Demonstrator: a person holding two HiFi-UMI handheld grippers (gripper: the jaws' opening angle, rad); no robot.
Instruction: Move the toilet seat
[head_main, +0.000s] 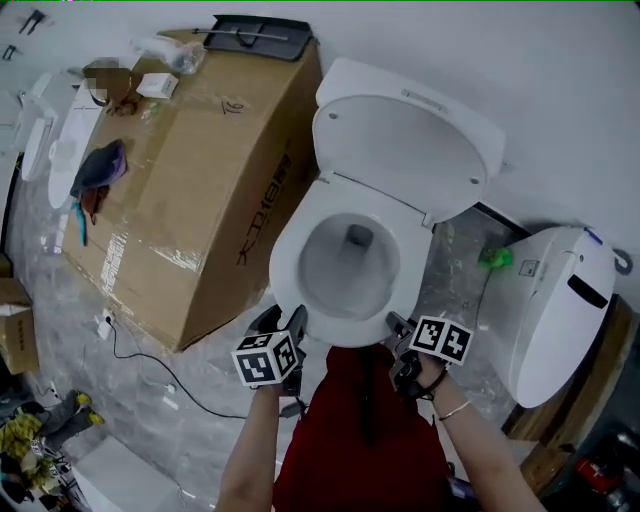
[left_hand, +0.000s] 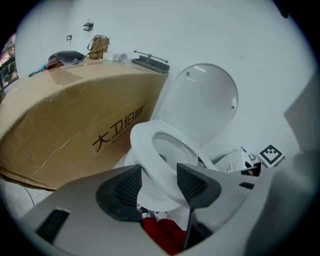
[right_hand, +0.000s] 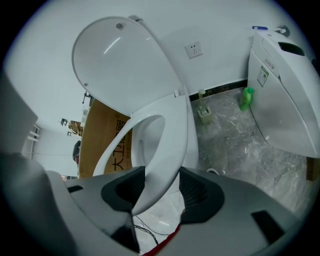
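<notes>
The left gripper (head_main: 288, 322) and right gripper (head_main: 396, 324) each pinch the toilet seat's (head_main: 288, 252) front rim, which seems slightly clear of the bowl (head_main: 346, 270); most of its swing is left.

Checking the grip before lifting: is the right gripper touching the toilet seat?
Touching. The right gripper view shows the toilet seat clamped by the right gripper, both pads against its rim.
</notes>
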